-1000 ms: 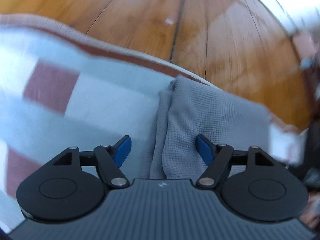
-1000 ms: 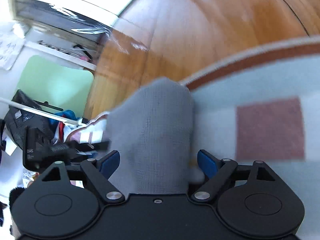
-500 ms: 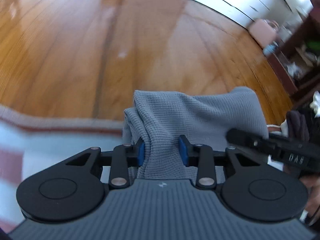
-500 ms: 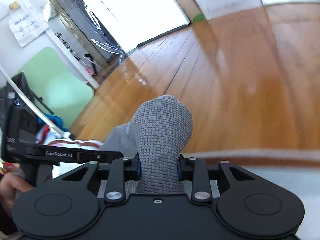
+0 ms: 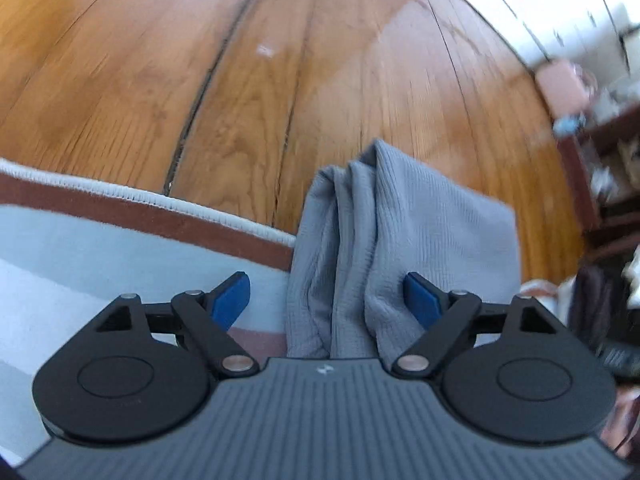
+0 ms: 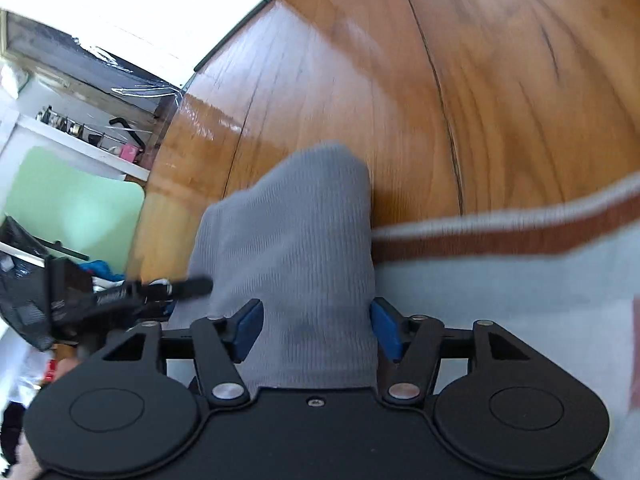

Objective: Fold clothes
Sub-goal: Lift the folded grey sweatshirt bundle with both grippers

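Observation:
A grey waffle-knit garment (image 5: 400,220) lies bunched in folds at the rug's edge and runs back between the jaws of my left gripper (image 5: 326,300). Those jaws are opening: the left pad stands off the cloth and the right pad sits at its side. In the right wrist view the same grey garment (image 6: 296,232) fills the gap of my right gripper (image 6: 316,330). Its jaws are also opening, and the blue pads flank the cloth without squeezing it. The left gripper's black body (image 6: 120,300) shows at the left of that view.
The garment rests on a pale blue rug (image 5: 100,248) with a brown and white border (image 6: 500,228), on a wooden floor (image 5: 200,60). A dark shelf unit (image 5: 592,184) stands at the right. A green panel (image 6: 68,208) and a black bag (image 6: 20,304) are at the left.
Both grippers were shut on the raised grey garment half a second ago. Now both have spread their jaws, and the garment has come down onto the rug's edge.

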### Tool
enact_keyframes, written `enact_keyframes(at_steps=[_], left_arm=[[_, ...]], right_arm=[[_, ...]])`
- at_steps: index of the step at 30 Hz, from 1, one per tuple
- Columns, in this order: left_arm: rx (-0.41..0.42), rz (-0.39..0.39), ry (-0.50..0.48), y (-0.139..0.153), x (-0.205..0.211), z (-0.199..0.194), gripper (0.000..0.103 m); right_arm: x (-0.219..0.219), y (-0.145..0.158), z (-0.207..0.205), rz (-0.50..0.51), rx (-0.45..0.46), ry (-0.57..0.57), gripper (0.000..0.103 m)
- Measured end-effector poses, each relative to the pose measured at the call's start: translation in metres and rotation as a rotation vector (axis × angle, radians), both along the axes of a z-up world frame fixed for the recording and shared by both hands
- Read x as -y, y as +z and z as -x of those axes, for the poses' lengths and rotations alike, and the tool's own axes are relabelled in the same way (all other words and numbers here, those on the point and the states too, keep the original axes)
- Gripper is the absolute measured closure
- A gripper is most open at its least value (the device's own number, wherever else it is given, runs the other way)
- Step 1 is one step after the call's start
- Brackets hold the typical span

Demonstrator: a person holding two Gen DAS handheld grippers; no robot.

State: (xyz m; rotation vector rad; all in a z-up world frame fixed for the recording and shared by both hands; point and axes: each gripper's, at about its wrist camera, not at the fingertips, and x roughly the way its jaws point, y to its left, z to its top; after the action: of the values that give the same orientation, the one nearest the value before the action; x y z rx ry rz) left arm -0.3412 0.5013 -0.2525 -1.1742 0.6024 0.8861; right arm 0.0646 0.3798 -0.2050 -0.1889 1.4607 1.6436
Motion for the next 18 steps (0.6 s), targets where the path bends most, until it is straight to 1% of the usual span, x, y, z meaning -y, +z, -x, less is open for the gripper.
enact_keyframes(at_steps=[2,3,4,5,6,7,9,10,11,12,14,15,18], left_arm=[[-0.021,-0.045,0.001,0.000,-0.006,-0.001,0.019],[-0.036,-0.066,-0.028,-0.002,-0.008,-0.008,0.019],[-0.045,-0.083,-0.059,-0.004,-0.010,-0.014,0.016],[-0.011,-0.068,-0.093,-0.010,-0.012,-0.016,0.014],[0.027,-0.058,-0.125,-0.014,-0.013,-0.018,0.000],[0.080,-0.069,-0.131,-0.018,-0.012,-0.018,0.000],[0.176,-0.014,-0.106,-0.028,-0.014,-0.015,0.001],[0.219,0.011,-0.093,-0.032,-0.015,-0.013,0.012],[0.262,0.037,-0.079,-0.036,-0.015,-0.011,0.028],[0.296,0.057,-0.068,-0.040,-0.016,-0.010,0.059],[0.261,0.019,-0.090,-0.038,-0.013,-0.012,0.065],[0.244,-0.004,-0.099,-0.033,-0.011,-0.015,0.067],[0.164,-0.074,-0.154,-0.018,-0.004,-0.030,0.067]], right_arm=[[-0.003,-0.004,0.003,0.006,-0.004,-0.004,0.038],[-0.005,-0.005,0.005,0.009,-0.006,-0.005,0.038],[-0.008,-0.008,0.008,0.011,-0.010,-0.002,0.037],[-0.011,-0.010,0.011,0.013,-0.015,0.001,0.037],[-0.013,-0.014,0.009,0.019,-0.026,0.002,0.037],[-0.016,-0.017,0.011,0.024,-0.041,0.006,0.037],[-0.023,-0.023,0.019,0.029,-0.061,0.008,0.037],[-0.026,-0.026,0.025,0.026,-0.072,0.006,0.036],[-0.028,-0.027,0.026,0.023,-0.082,0.002,0.036],[-0.029,-0.029,0.024,0.024,-0.093,-0.004,0.036],[-0.030,-0.031,0.025,0.021,-0.113,-0.010,0.035],[-0.031,-0.033,0.025,0.020,-0.123,-0.013,0.036],[-0.031,-0.034,0.026,0.024,-0.127,-0.016,0.037]])
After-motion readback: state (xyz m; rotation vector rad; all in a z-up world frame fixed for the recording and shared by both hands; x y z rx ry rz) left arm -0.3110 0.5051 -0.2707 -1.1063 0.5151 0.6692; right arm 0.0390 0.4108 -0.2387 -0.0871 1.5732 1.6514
